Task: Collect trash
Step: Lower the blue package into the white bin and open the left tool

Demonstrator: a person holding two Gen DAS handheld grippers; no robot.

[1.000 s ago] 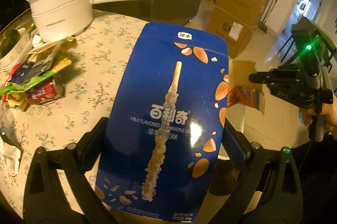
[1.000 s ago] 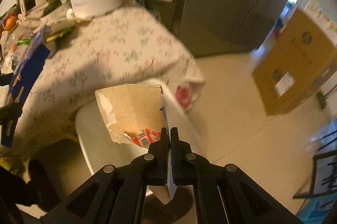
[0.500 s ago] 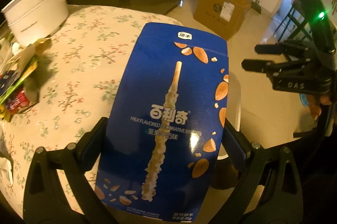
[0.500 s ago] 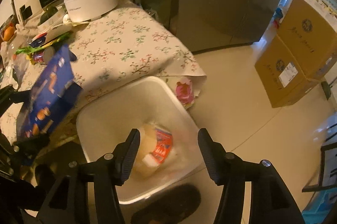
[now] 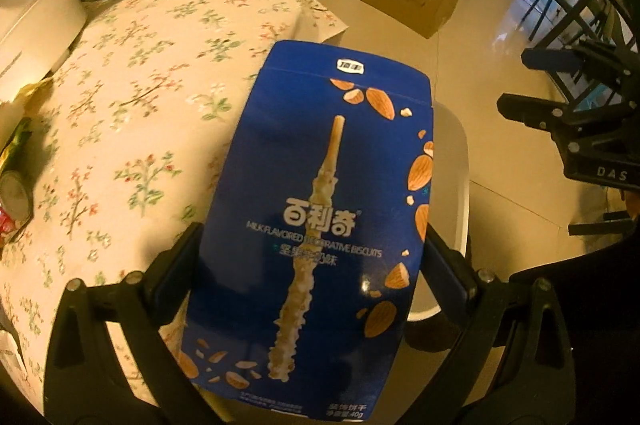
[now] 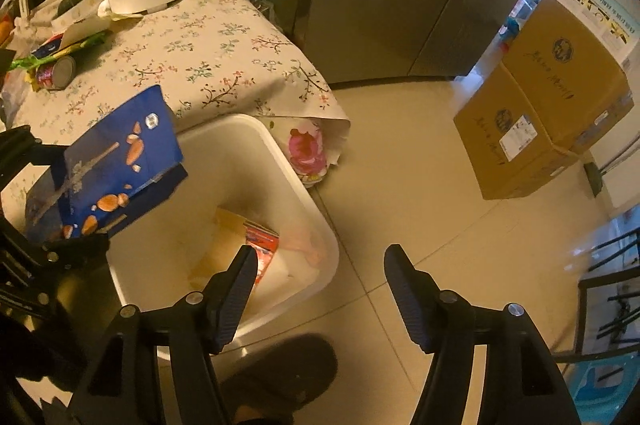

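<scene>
The left gripper (image 5: 310, 253) has its jaws clamped on both side edges of a flat blue biscuit packet printed with almonds (image 5: 324, 225), holding it tilted above the near corner of the white rectangular plastic bin (image 6: 316, 217) beside the counter with the floral cloth (image 6: 208, 53). The right gripper (image 6: 320, 281) hangs over the bin's floor-side rim, its jaws opening and empty. A torn orange-and-cream carton (image 6: 256, 245) lies inside the bin.
</scene>
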